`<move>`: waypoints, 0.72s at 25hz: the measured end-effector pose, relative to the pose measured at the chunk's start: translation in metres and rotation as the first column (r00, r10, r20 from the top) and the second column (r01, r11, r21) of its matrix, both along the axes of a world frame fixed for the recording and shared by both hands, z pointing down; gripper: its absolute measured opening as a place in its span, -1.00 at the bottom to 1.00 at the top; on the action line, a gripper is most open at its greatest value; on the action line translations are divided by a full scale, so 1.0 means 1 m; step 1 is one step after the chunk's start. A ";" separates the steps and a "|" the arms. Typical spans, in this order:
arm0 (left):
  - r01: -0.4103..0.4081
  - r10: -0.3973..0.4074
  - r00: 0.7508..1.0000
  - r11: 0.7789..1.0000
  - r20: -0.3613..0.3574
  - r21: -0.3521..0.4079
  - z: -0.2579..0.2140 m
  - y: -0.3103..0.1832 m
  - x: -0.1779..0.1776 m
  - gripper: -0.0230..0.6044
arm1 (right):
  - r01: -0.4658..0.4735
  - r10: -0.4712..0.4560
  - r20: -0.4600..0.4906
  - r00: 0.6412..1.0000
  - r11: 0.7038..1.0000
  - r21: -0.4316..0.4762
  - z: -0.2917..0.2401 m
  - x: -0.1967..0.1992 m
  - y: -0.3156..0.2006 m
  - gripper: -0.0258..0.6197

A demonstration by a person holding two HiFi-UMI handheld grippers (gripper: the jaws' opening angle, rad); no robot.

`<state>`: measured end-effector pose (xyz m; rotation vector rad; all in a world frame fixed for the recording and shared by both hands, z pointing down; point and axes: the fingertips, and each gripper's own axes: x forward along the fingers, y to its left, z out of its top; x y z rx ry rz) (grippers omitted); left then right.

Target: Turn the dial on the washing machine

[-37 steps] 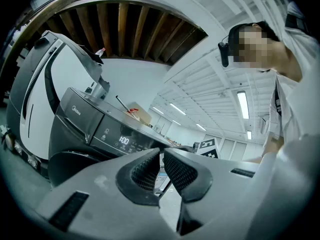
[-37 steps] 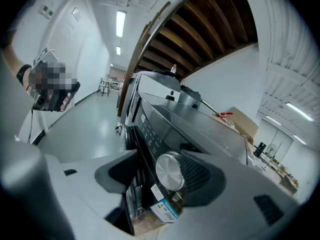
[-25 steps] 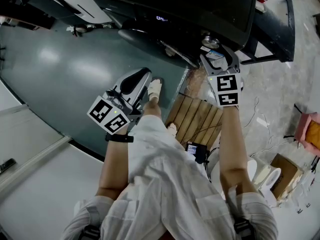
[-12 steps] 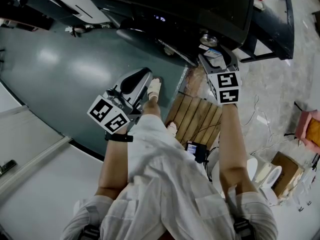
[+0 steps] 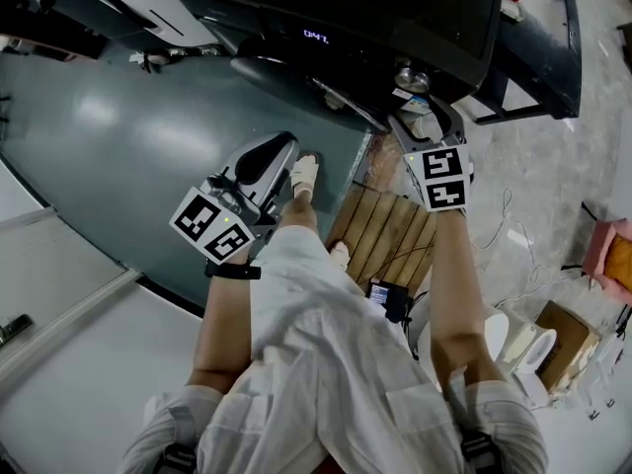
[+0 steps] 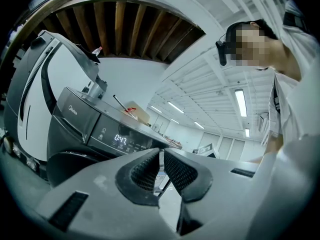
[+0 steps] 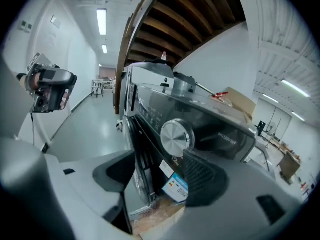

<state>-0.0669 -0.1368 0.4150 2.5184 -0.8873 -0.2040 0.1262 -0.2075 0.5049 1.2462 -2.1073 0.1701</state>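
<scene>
Backing away, the right gripper (image 7: 159, 170) hangs open-jawed just near of the silver dial (image 7: 176, 136) (display (image 6: 121, 139) now reads 0:47), the left gripper (image 6: 161, 170) idle, jaws together: turn probably finished.

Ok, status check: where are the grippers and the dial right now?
Right hand-held gripper open, empty, short of the dial. Left hand-held gripper shut, empty, well away from it. Dial untouched, nothing in the way.

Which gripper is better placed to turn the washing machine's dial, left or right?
Right, likely: the right gripper is open with the dial just ahead of its jaws; the left gripper is shut and farther from it.
</scene>
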 end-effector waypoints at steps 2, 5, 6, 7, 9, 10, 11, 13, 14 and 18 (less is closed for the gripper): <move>0.007 -0.007 1.000 1.000 0.001 0.003 -0.001 -0.001 -0.003 -0.88 | -0.017 0.018 -0.008 1.000 0.998 0.063 -0.018 0.002 -0.006 0.01; 0.015 -0.015 1.000 1.000 0.001 0.001 -0.001 -0.001 -0.005 -0.88 | 0.008 -0.006 -0.013 1.000 0.992 0.125 -0.037 -0.003 -0.017 0.00; 0.015 -0.015 1.000 1.000 0.002 0.000 -0.001 -0.001 -0.005 -0.88 | 0.023 -0.020 -0.021 1.000 0.992 0.128 -0.037 -0.005 -0.020 0.00; 0.014 -0.014 1.000 1.000 0.002 0.000 -0.001 0.000 -0.004 -0.88 | 0.032 -0.028 -0.033 0.999 0.992 0.125 -0.035 -0.007 -0.021 0.00; 0.010 -0.010 1.000 1.000 0.003 0.000 -0.001 0.001 -0.003 -0.88 | 0.026 -0.021 -0.047 0.999 0.993 0.116 -0.027 -0.007 -0.018 0.03; 0.008 -0.008 1.000 1.000 0.003 0.000 -0.001 0.002 -0.003 -0.88 | 0.013 -0.009 -0.042 0.999 0.994 0.104 -0.023 -0.005 -0.016 0.05; 0.008 -0.008 1.000 1.000 0.004 0.001 0.000 0.002 -0.003 -0.88 | 0.000 0.003 -0.031 1.000 0.996 0.086 -0.018 -0.003 -0.013 0.09; 0.012 -0.012 1.000 1.000 0.005 -0.001 0.000 0.002 -0.006 -0.88 | -0.012 0.013 -0.014 1.000 0.998 0.058 -0.011 0.000 -0.008 0.09; 0.016 -0.016 1.000 1.000 0.006 -0.001 0.000 0.002 -0.007 -0.88 | -0.012 0.013 -0.012 1.000 0.998 0.055 -0.011 0.000 -0.006 0.05; 0.020 -0.020 1.000 1.000 0.005 0.000 0.000 0.001 -0.009 -0.88 | -0.031 0.031 0.000 1.000 0.995 0.098 -0.024 0.002 -0.007 0.05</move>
